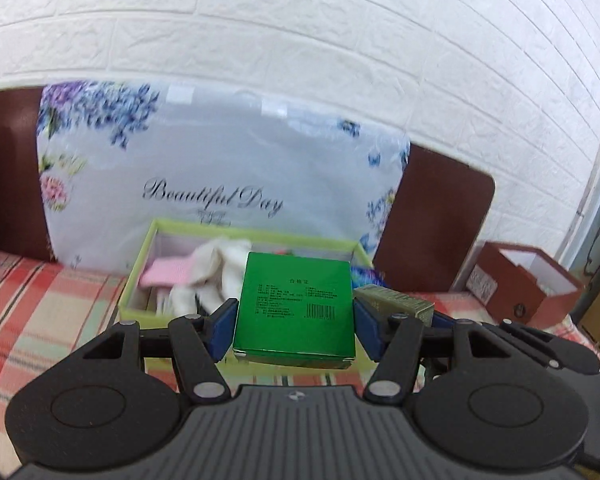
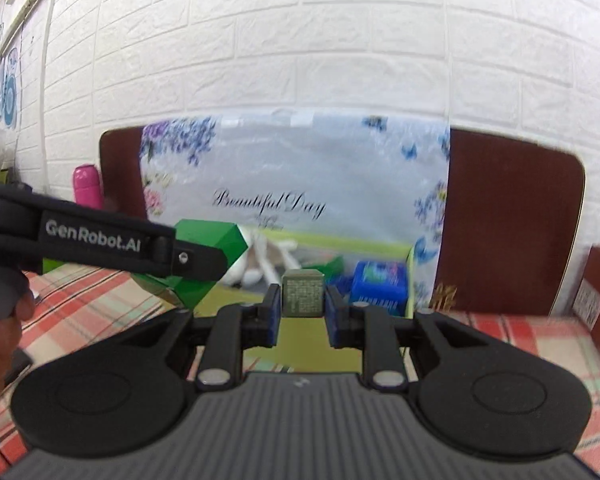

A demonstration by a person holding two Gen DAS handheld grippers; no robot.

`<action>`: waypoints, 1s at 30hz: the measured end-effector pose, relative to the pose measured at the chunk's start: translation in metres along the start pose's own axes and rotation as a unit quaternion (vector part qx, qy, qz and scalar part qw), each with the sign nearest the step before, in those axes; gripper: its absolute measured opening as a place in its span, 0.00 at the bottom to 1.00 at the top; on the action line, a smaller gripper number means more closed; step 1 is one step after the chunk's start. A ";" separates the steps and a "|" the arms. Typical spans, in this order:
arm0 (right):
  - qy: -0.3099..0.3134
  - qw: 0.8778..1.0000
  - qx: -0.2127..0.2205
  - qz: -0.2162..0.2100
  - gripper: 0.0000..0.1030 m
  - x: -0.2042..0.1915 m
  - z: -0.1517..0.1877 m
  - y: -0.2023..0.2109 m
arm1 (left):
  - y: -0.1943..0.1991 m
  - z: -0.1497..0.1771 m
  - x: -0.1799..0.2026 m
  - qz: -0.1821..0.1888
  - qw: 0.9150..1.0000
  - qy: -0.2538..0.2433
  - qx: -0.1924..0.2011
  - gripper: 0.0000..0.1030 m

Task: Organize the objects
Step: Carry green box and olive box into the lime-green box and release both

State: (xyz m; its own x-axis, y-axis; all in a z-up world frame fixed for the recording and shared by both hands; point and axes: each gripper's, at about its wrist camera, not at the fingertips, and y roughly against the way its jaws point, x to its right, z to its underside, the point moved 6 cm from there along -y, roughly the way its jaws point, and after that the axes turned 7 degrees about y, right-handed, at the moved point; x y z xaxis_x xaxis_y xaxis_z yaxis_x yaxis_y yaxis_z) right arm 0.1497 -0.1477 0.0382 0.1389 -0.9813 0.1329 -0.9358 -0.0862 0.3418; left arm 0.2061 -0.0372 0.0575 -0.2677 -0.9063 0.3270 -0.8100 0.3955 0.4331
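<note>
Jaws of my left gripper stand wide, clamped on a flat green box at frame centre. My right gripper is pinched nearly closed on a small olive box, centre frame too. Both hang over a lime-edged tray w/ white cloth inside, on a plaid cover. White brick wall behind, floral bag leaning upright. Tray contents blurred; blue pack partly hidden.
</note>
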 end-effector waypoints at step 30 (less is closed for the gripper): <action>0.050 0.996 -0.011 0.070 1.00 -0.011 0.019 -0.061 | -0.022 0.013 -0.043 -0.107 0.993 0.039 0.012 0.84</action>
State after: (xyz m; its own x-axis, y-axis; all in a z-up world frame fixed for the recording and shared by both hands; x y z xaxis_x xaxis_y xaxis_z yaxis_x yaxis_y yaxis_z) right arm 0.1991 -0.1348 -0.0021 0.0406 -0.9613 0.2724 -0.9410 0.0548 0.3338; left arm 0.2286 -0.0086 0.0226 -0.0474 -0.9544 0.2948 -0.8563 0.1908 0.4800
